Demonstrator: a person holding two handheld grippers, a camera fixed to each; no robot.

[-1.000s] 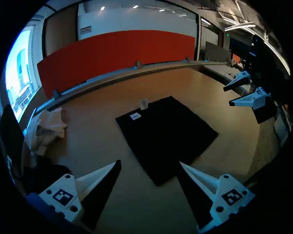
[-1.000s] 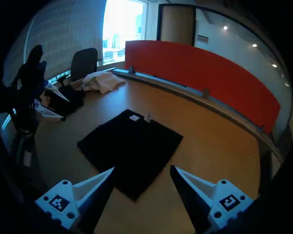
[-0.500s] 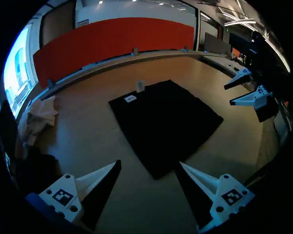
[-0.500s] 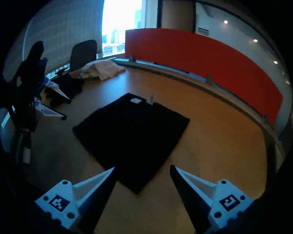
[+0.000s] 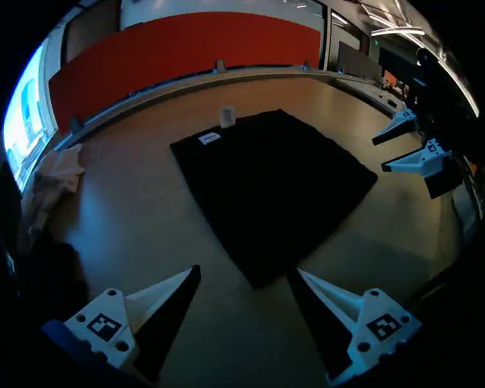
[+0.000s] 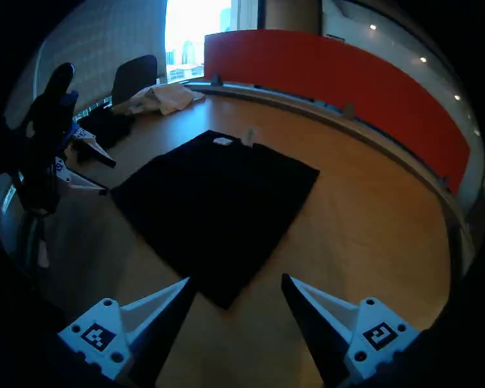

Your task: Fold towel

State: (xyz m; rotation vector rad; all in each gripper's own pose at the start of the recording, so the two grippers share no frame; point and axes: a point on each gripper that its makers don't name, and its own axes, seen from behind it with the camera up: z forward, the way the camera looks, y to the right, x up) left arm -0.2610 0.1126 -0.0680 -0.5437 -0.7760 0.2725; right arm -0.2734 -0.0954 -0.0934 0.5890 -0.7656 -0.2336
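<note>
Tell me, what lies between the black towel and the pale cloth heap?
Nothing: in the left gripper view, bare wooden tabletop runs from the black towel to the pale cloth heap.

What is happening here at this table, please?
A person holds two grippers above a wooden table where a black towel lies spread flat. The left gripper and the right gripper are both open, each aimed at a near corner of the towel, and neither touches it. No fold is made yet. A pile of pale cloth lies at the table's far side.
</note>
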